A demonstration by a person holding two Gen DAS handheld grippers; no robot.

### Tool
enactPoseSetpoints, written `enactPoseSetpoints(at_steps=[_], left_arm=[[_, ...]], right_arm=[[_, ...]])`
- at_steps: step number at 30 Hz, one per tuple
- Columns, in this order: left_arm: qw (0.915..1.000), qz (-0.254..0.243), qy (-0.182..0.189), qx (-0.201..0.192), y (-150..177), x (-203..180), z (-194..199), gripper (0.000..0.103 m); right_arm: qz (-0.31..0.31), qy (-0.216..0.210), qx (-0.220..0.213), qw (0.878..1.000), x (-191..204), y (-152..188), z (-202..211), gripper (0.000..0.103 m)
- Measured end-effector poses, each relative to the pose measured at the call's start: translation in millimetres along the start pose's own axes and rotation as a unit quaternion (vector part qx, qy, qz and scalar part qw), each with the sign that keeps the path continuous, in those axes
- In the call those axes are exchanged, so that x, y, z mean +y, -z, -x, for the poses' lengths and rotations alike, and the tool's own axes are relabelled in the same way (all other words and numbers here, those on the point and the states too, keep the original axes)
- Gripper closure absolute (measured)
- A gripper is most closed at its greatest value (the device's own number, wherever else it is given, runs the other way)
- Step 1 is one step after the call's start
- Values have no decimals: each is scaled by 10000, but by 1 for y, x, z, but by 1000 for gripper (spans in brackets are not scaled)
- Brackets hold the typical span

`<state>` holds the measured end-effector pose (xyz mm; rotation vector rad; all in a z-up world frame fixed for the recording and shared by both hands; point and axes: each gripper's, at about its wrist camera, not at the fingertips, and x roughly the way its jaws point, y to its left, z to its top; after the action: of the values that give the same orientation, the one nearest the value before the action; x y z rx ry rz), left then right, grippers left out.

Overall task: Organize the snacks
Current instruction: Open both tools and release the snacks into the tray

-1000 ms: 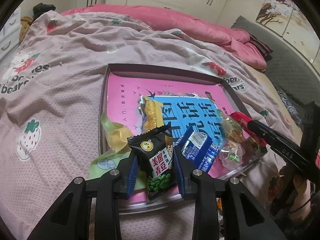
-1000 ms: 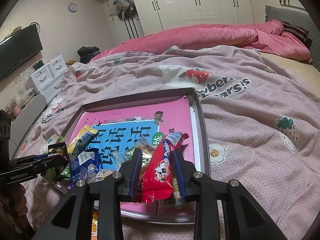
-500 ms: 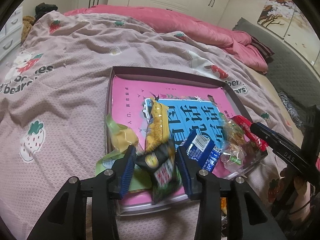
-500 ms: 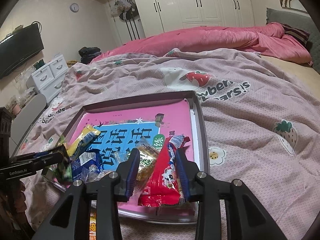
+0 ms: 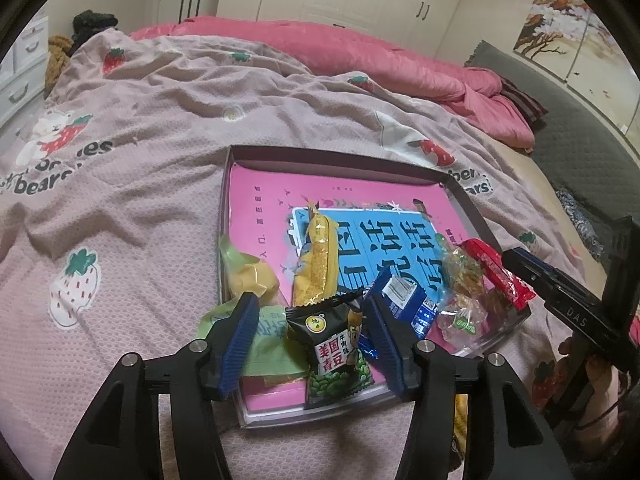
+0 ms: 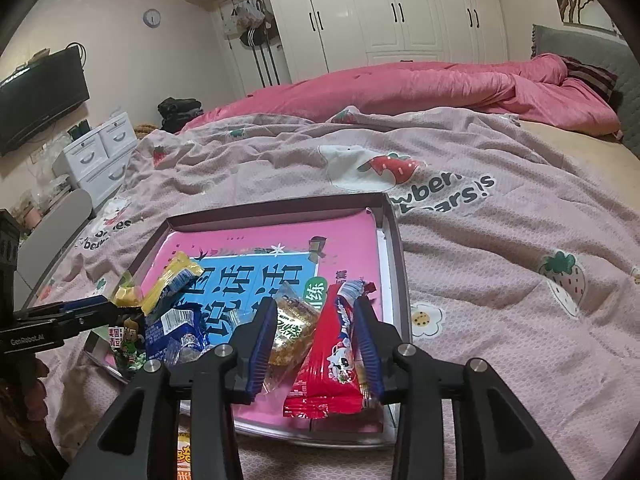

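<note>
The left gripper (image 5: 310,336) stands apart around the black green-pea packet (image 5: 334,350), which lies at the lower edge of the box lid (image 5: 464,192). The right gripper (image 6: 316,344) is also apart, beside the red snack bar (image 6: 332,354). I would withdraw both straight back, so nothing drags. Whether pads touch the wrappers is unclear.

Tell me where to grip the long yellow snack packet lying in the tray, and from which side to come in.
Grip the yellow packet across its narrow middle, coming down from above with the claw fingers on its two long sides. It lies flat and lengthwise on the tray, with bare tray on its left. The blue packet and black green-pea packet crowd its near end, so I'd avoid that.
</note>
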<state>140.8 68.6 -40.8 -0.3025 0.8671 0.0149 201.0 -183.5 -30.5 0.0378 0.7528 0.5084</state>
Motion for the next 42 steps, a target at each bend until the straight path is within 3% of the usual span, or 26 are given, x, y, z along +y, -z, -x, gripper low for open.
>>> enactPoseSetpoints(at_steps=[12,23,42], left_arm=[[9998,-122,-108,-144,-2,-7,12,35],[9995,-208,8,-239,0,-16,27,28],[9979,-598,2,-242,9,-39,41,27]], right_arm=[[47,54,-46,10000,1,-1,3,59],[145,103,-151,9997,4,-1,15,54],[390,155,-259,9988,18,3,37,46]])
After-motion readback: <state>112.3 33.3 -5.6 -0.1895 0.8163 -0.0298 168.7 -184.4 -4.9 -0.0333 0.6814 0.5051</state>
